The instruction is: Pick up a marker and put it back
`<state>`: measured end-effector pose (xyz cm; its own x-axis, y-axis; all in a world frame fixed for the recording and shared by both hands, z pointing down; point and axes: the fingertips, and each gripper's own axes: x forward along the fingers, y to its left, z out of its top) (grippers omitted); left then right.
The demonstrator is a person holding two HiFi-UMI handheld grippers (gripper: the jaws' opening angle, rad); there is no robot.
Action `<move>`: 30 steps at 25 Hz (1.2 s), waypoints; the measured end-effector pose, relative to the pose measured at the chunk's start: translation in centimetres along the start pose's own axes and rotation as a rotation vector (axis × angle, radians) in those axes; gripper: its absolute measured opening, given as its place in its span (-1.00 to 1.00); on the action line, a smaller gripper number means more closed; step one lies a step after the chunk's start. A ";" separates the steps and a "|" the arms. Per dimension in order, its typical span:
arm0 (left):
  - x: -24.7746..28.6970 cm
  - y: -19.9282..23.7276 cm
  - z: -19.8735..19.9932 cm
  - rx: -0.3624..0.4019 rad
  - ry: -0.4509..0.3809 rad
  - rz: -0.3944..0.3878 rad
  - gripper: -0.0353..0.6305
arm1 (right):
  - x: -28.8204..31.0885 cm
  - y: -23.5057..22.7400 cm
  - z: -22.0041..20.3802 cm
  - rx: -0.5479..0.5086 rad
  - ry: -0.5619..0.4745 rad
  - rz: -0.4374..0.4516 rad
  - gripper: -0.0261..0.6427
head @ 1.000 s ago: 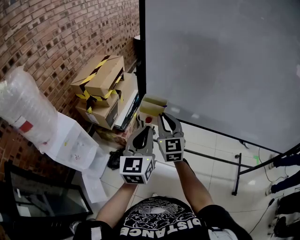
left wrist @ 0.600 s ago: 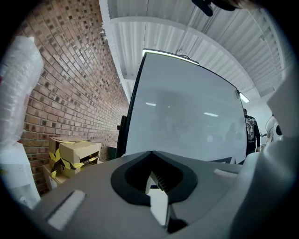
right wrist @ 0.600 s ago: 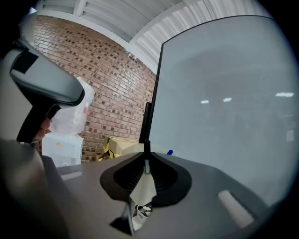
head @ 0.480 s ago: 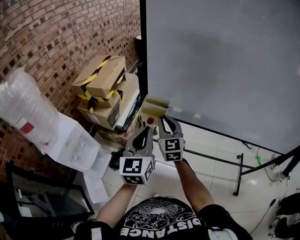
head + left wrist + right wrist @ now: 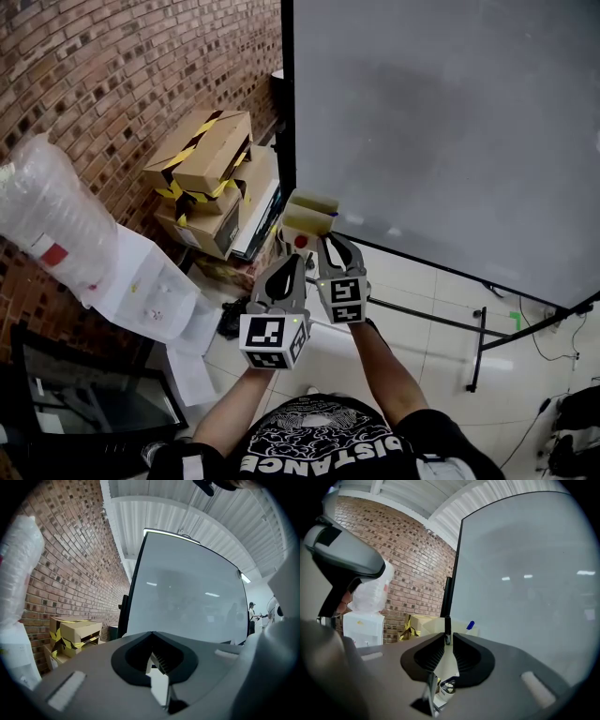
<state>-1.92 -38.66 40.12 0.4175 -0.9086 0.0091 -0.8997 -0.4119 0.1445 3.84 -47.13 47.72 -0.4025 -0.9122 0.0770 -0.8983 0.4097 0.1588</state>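
While the person stood before the whiteboard (image 5: 441, 122), both grippers were held level and side by side in front of its lower left corner. The right gripper (image 5: 447, 637) had its fingers (image 5: 466, 656) closed to a narrow slit and was pinching a black marker (image 5: 447, 626) at their very tips. The marker stood upright there, its upper part rising above the fingertips and lining up with the dark edge frame of the whiteboard in the right gripper view. Just beyond it sat a cream box (image 5: 307, 214) at the foot of the board, with the cap of a blue marker (image 5: 470, 625) poking out of it at a slant. Whether the black marker touched that box could not be told.

The left gripper (image 5: 152, 634) hung slightly lower and nearer the person in the head view. Its fingers (image 5: 162, 660) were pressed together at the tips with nothing between them.

To the left rose a brick wall (image 5: 112, 75). Against it were stacked cardboard boxes (image 5: 206, 155) bound with yellow and black tape, and nearer the person a roll of bubble wrap (image 5: 47, 216) leaned over white sheets. Pale tiled floor (image 5: 422, 309) lay under the whiteboard, crossed by the dark legs of its stand.
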 end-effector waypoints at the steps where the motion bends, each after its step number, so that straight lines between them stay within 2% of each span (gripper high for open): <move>1: -0.1 0.0 0.0 0.000 0.000 0.001 -0.88 | 0.0 0.0 0.0 0.000 0.000 0.000 -0.82; 13: -1.5 -0.7 0.4 0.004 -0.005 -0.013 -0.88 | -2.4 0.1 1.9 0.018 -0.031 -0.027 -0.82; 22: -4.4 -2.3 0.8 0.006 -0.007 -0.044 -0.88 | -7.3 1.3 6.3 0.068 -0.114 -0.072 -0.82; 30: -7.7 -4.0 1.2 0.020 -0.014 -0.072 -0.88 | -13.0 3.5 11.2 0.069 -0.205 -0.092 -0.82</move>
<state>-1.73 -30.12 38.26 0.4795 -0.8774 -0.0143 -0.8698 -0.4774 0.1243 3.99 -33.89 36.20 -0.3397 -0.9304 -0.1376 -0.9399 0.3302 0.0873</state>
